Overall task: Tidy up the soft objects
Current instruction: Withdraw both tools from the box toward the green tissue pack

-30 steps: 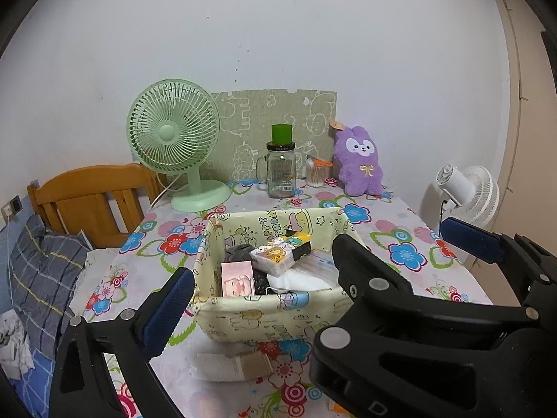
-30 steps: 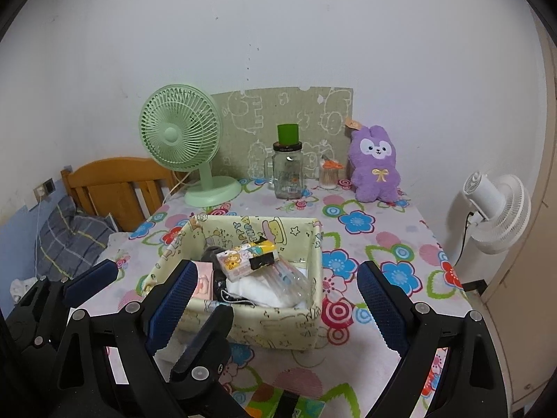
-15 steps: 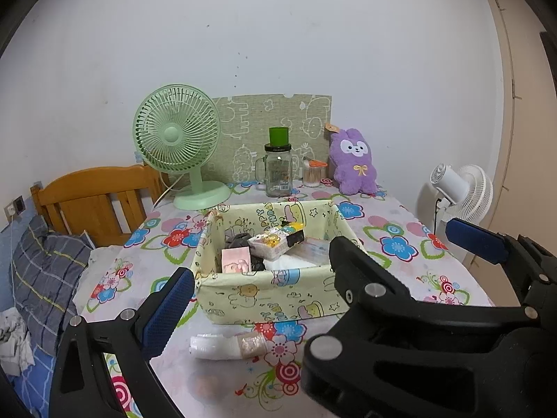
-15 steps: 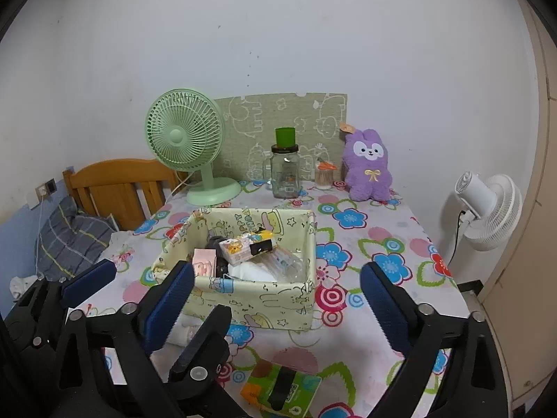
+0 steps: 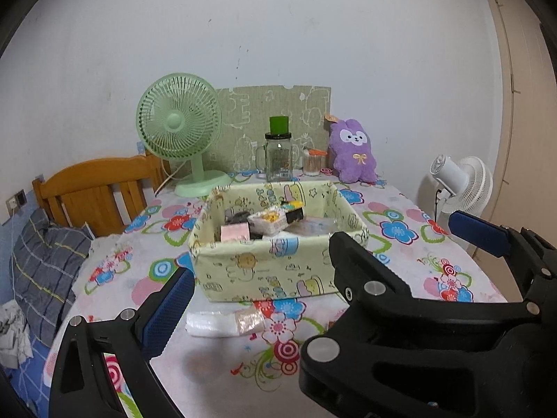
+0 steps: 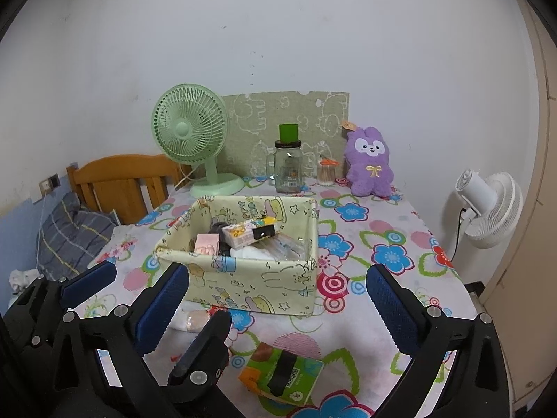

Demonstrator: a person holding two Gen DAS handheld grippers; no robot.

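Note:
A pale yellow fabric basket [image 5: 278, 271] [image 6: 250, 278] stands mid-table and holds several small packs. A white soft pack [image 5: 224, 322] lies on the cloth just in front of it; it shows partly in the right wrist view [image 6: 189, 318]. A green tissue pack [image 6: 283, 374] lies near the front edge. A purple plush rabbit [image 5: 353, 151] [image 6: 370, 167] sits at the back right. My left gripper [image 5: 254, 278] is open and empty, near the white pack. My right gripper [image 6: 278, 299] is open and empty, in front of the basket.
A green desk fan [image 5: 181, 132], a glass jar with a green cap [image 5: 278, 153] and a small cotton-swab jar [image 5: 311, 163] stand along the back of the flowered tablecloth [image 5: 400, 230]. A wooden chair [image 5: 94, 188] stands left, a white floor fan [image 5: 463, 184] right.
Both grippers have pulled back from the basket, which now looks smaller and farther. The white pack and the green tissue pack have come into fuller view. Both stay open.

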